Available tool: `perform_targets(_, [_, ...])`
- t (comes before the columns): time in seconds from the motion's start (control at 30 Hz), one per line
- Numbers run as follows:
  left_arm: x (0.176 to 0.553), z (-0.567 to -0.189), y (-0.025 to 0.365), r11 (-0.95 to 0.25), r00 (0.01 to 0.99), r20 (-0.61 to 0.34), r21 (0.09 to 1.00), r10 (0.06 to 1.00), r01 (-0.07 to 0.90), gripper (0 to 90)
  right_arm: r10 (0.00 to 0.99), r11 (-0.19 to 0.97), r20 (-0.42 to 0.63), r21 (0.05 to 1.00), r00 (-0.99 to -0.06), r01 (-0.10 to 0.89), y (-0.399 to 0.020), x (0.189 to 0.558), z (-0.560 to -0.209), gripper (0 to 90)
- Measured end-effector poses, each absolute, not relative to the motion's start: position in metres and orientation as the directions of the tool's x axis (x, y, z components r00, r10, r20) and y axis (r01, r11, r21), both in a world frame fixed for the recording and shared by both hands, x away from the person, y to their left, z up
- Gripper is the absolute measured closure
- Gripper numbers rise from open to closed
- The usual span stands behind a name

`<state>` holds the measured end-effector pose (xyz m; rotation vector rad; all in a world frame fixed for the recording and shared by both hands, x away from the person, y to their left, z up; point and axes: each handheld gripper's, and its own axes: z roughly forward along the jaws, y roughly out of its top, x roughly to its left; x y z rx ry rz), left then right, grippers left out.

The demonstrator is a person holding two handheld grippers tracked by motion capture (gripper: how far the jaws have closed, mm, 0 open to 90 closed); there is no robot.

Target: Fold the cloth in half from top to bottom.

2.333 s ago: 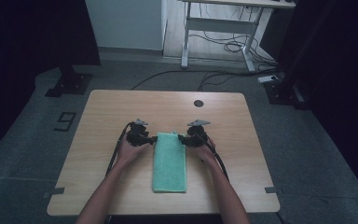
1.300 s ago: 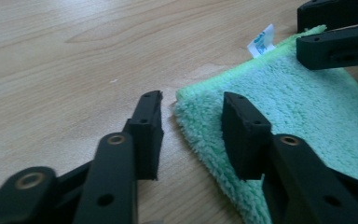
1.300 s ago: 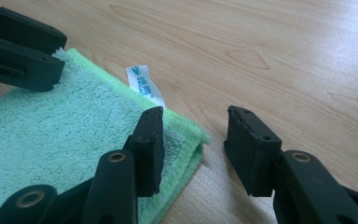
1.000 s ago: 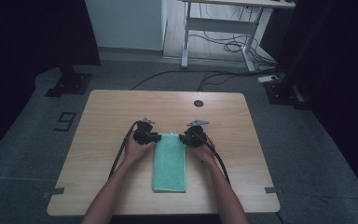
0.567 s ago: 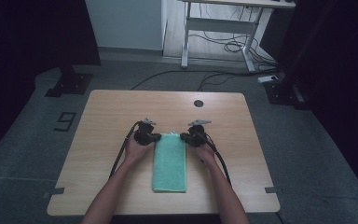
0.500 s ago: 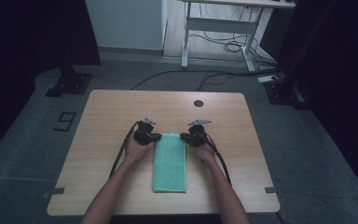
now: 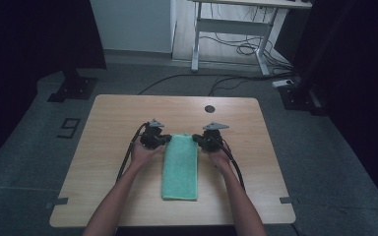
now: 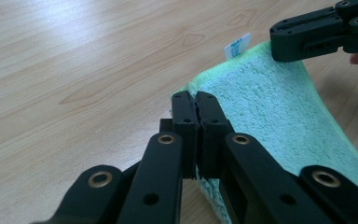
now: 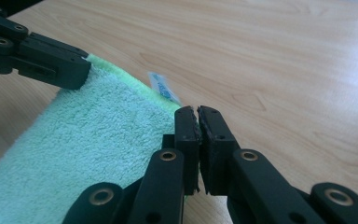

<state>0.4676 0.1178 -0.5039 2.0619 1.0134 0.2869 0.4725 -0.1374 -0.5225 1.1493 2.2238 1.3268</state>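
soft, light folded green terry towel [image 7: 180, 167] will sag; left gripper [image 7: 165, 140] and right gripper [image 7: 196, 141] each clench a 12 o'clock corner.

Three cameras: one fixed high, two riding the grippers

We had the high view set above the person's side of the desk [image 7: 128, 113], facing forward and down, far enough off to take in the whole top and the floor beyond. We saw the left gripper [image 8: 195, 100] and the right gripper [image 9: 197, 113] each from a camera riding on it, low and very close, looking along its black jaws across the wood. All three views shared the far end of the green towel [image 7: 180, 164], and each gripper view caught the other gripper at the opposite corner.
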Motion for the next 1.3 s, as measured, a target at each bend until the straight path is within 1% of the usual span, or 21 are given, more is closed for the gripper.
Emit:
perform_targets(0.3, [0.447,-0.488,0.121,-0.356,0.687,-0.115,0.787,0.717,0.504,87.4,0.735,0.258,0.084,0.883,-0.673,0.391,-0.144,0.452,-0.508,85.9])
perform_targets(0.7, [0.432,-0.486,0.124,-0.359,0.701,-0.096,0.805,0.706,0.472,87.1,0.714,0.274,0.064,0.891,-0.697,0.363,-0.144,0.433,-0.504,85.7])
perform_targets(0.83, [0.436,-0.483,0.122,-0.372,0.700,-0.074,0.805,0.710,0.462,87.2,0.717,0.275,0.057,0.892,-0.695,0.358,-0.144,0.434,-0.503,85.8])
perform_targets(0.97, [0.448,-0.480,0.118,-0.388,0.697,-0.050,0.801,0.715,0.456,87.2,0.734,0.265,0.055,0.894,-0.677,0.361,-0.144,0.440,-0.499,85.8])
perform_targets(1.1, [0.462,-0.470,0.114,-0.373,0.699,-0.048,0.818,0.713,0.437,87.3,0.751,0.251,0.047,0.902,-0.659,0.351,-0.146,0.450,-0.487,85.9])
perform_targets(1.2, [0.463,-0.469,0.113,-0.368,0.706,-0.051,0.825,0.707,0.428,87.2,0.759,0.224,0.054,0.914,-0.649,0.338,-0.150,0.455,-0.476,85.9])
perform_targets(1.3, [0.456,-0.474,0.115,-0.374,0.722,-0.049,0.830,0.690,0.414,87.1,0.749,0.236,0.049,0.912,-0.661,0.335,-0.151,0.451,-0.478,85.9])
